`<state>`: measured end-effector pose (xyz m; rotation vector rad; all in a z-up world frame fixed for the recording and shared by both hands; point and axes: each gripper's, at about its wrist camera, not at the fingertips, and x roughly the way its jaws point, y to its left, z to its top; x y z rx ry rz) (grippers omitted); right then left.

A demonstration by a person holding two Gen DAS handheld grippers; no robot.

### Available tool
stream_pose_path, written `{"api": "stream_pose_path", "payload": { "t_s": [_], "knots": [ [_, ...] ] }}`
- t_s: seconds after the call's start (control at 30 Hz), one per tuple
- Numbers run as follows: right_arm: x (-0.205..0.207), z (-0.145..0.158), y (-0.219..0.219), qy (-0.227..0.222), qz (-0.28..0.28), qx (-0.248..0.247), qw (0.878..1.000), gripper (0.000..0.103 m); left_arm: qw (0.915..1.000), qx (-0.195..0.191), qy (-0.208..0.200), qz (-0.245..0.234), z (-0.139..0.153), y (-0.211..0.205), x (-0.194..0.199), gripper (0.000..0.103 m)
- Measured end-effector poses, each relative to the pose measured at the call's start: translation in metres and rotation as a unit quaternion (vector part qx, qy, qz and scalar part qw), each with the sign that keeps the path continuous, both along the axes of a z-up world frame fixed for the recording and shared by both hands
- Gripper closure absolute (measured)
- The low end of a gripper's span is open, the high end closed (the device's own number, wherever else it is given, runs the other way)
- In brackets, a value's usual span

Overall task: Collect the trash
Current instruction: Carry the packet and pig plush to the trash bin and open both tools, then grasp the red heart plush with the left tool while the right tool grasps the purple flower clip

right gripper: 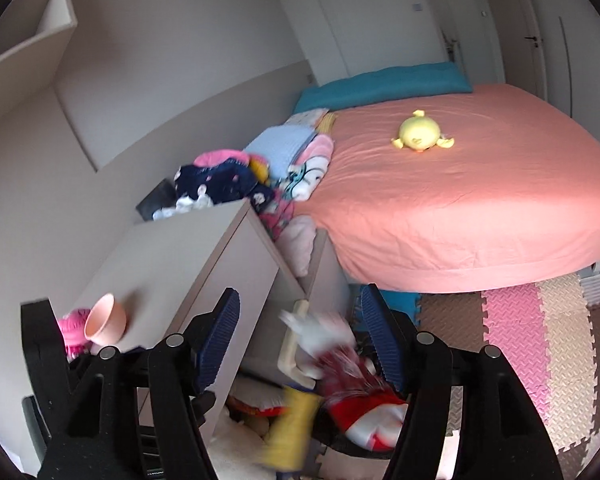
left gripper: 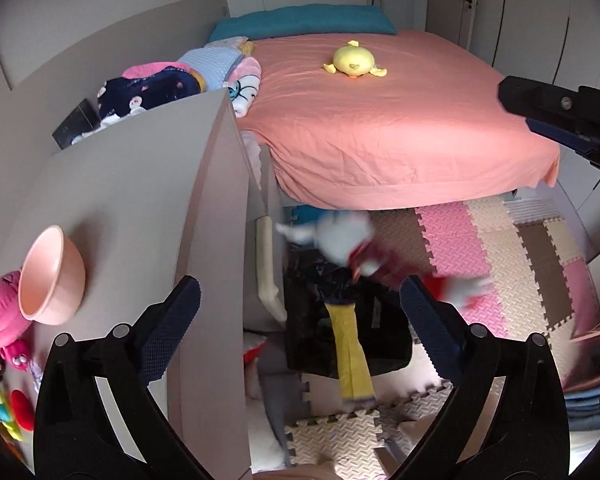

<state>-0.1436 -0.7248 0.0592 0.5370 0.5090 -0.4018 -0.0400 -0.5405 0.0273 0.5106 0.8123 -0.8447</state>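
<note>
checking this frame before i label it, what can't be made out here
- Falling trash pieces, both views: motion-blurred, so what they are cannot be told.
- Black bin, both views: trash and right gripper fingers cover it.
- Toys, left wrist view: cut by the left edge.
- Left gripper: open, empty.

Both wrist views angled down, close over the cabinet edge; shared: pink bed, foam mats
</note>
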Motion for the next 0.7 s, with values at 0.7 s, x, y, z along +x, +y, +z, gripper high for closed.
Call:
{"api": "stream_pose_path", "payload": {
  "t_s": [0.7],
  "knots": [
    [0.015, 0.015, 0.045, -0.005, 0.06, -0.005, 0.998, 0.035, 0.999, -0.027, -0.02, 0.029, 0.027, 0.052, -0.001, 0.006]
  ]
}}
